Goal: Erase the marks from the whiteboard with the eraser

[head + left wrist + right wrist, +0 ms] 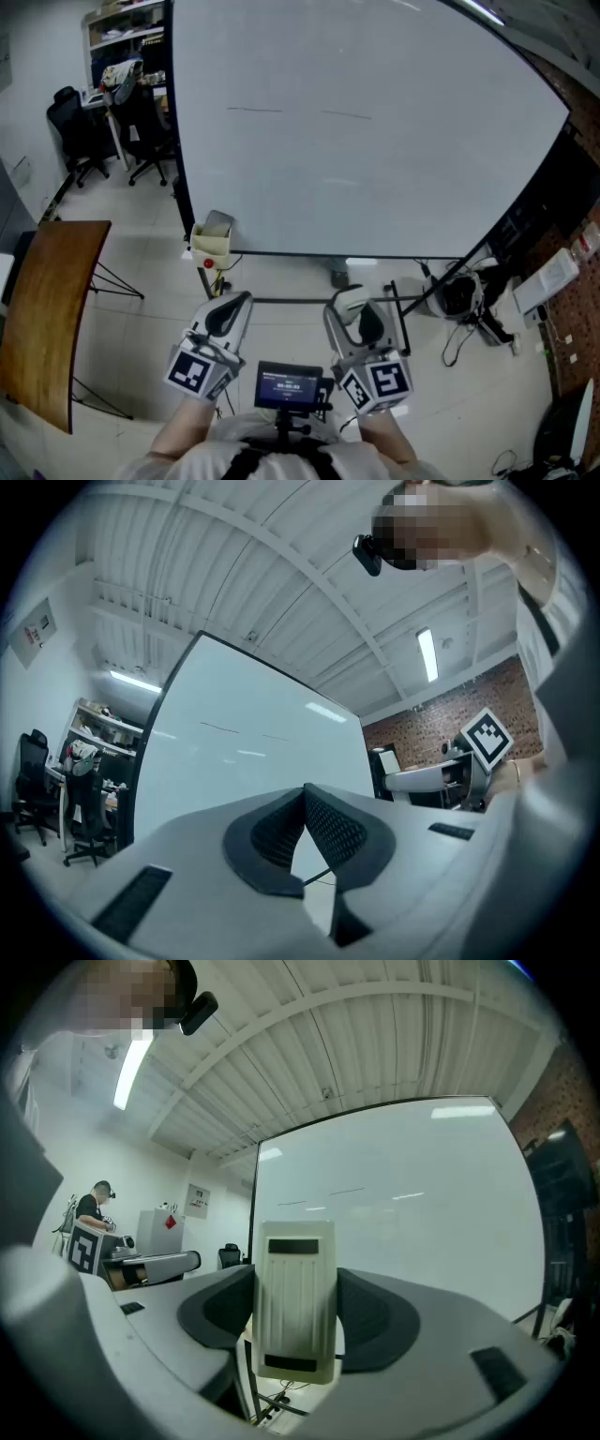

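A large whiteboard [375, 141] on a stand fills the head view, with two thin dark marks [255, 110] near its top. It also shows ahead as the whiteboard [234, 761] in the left gripper view and the whiteboard [403, 1213] in the right gripper view. My right gripper [351, 302] is shut on a white eraser [295, 1302], held upright between its pads. My left gripper [232, 305] is shut with nothing in it, its pads [328, 827] touching. Both grippers sit low, well short of the board.
A small cream tray [212, 242] hangs at the board's lower left corner. A wooden table [47, 309] stands left, office chairs [75, 131] behind it. Cables and gear [469, 300] lie right of the stand. A person [92, 1206] stands far off.
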The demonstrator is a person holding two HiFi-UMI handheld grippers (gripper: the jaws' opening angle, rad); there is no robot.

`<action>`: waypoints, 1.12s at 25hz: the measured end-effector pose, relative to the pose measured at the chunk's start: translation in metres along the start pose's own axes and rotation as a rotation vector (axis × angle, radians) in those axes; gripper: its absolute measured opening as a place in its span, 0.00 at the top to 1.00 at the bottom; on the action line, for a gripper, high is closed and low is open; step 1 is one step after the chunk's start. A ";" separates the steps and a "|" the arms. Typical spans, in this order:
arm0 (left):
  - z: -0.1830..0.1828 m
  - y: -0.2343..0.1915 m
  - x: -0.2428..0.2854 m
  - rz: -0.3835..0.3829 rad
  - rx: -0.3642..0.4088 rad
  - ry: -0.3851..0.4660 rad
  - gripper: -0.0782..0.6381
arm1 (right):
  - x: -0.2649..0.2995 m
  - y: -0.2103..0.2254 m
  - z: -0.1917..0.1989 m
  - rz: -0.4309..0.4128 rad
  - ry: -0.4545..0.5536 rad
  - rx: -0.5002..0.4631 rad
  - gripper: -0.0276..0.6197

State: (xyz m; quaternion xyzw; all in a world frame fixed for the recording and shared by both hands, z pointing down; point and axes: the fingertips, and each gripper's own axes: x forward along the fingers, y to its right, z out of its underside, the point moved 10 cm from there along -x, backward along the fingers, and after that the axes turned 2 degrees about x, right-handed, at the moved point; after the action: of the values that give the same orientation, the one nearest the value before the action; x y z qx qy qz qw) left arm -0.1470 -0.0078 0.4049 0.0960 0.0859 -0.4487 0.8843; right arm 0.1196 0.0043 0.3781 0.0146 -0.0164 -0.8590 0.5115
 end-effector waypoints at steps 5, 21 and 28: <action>0.003 -0.013 -0.009 0.010 -0.013 -0.014 0.88 | 0.008 -0.011 0.003 -0.002 0.009 -0.009 0.55; 0.023 -0.046 0.057 -0.056 0.000 -0.049 0.88 | 0.082 0.049 0.008 -0.066 0.006 0.021 0.55; 0.034 -0.049 0.104 -0.063 0.013 -0.016 0.88 | 0.112 0.086 0.008 -0.095 0.045 -0.008 0.55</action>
State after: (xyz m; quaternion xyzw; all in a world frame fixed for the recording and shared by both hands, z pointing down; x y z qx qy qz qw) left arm -0.1240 -0.1257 0.4084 0.0953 0.0788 -0.4775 0.8699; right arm 0.1412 -0.1354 0.3886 0.0325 -0.0005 -0.8818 0.4705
